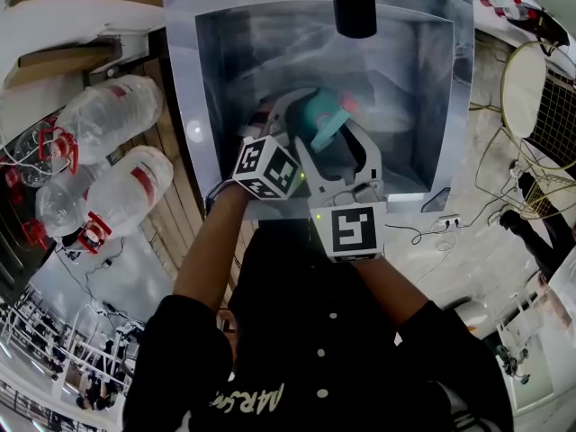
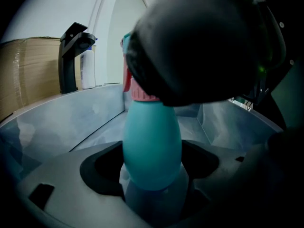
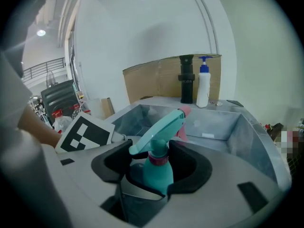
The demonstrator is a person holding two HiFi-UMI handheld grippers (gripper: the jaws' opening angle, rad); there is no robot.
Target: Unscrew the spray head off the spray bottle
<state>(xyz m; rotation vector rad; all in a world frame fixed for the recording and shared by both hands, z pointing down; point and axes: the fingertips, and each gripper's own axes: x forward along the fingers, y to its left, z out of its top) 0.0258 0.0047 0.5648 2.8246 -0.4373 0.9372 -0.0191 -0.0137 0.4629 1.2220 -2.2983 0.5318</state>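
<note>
The spray bottle (image 2: 152, 141) is held over the steel sink (image 1: 432, 106), its teal body clamped between the pads of the left tongs (image 2: 153, 170). The right tongs (image 3: 156, 167) are set around the spray head (image 3: 159, 127) at its pink collar (image 3: 158, 158) (the nozzle is pointed toward the faucet (image 3: 186, 80)). Their pads seem to be pressed on it, though contact is partly shaded.

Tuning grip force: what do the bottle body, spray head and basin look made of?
The bottle body looks like smooth opaque teal plastic. The spray head: moulded hard plastic, teal with pink collar. The basin: probably stainless steel, brushed grey sheet with blurred reflections.
</note>
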